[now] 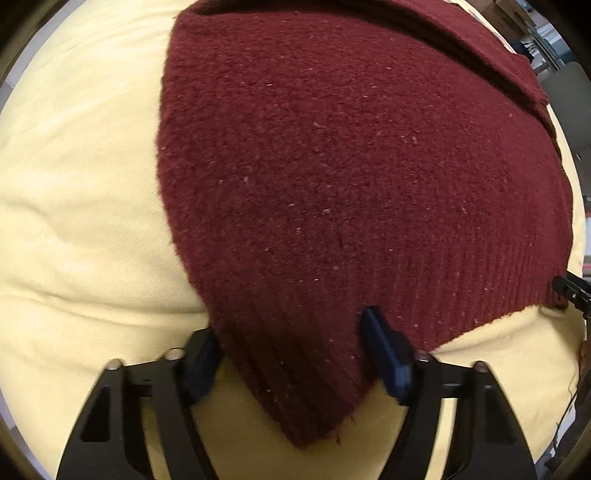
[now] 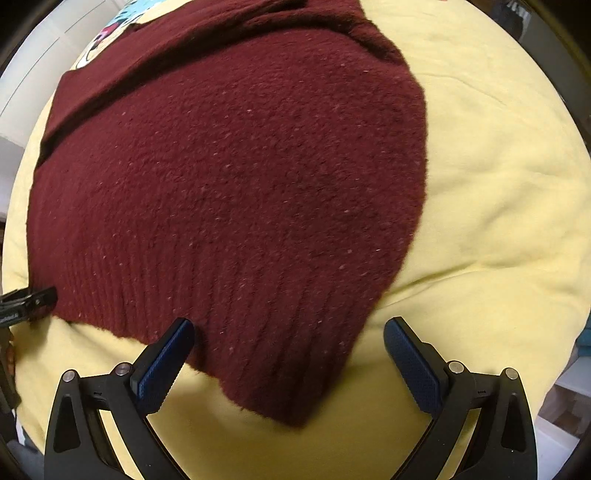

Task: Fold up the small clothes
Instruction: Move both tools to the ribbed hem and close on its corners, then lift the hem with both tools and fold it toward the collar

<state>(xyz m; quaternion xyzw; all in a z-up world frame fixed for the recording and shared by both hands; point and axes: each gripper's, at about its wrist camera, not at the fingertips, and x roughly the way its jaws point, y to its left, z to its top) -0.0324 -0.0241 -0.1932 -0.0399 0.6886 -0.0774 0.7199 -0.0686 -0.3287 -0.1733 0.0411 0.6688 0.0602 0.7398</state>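
Left gripper (image 1: 295, 354): 2 black arms with dark blue pads, set apart, straddling the near left corner of the maroon knit sweater (image 1: 351, 166); the ribbed corner hangs down between the pads, the right pad (image 1: 388, 354) lying against the fabric's edge, the left pad partly tucked behind the hem — whether either one presses the cloth cannot be told, and the view is slightly blurred. Right gripper (image 2: 291, 362): same build, fingers spread wide, textured blue pads (image 2: 162, 369) facing inward; the sweater's (image 2: 229, 177) near right corner sits between them, close to the left pad and apart from the right one, with no clamping visible. Each gripper shows as a small black tip at the far edge of the other's view, at the opposite end of the hem. Sweater: dark red, flecked with pale lint, ribbed band along the near hem, body spread flat, a sleeve or folded layer lying across its far part. Support: pale yellow padded cover (image 1: 74, 184), softly creased, reaching out on all sides of the garment (image 2: 498, 166). Far end, right wrist view: a printed patch in blue, pink and white (image 2: 107, 33) showing beyond the sweater's edge. Background: white panels and shelving, indistinct.
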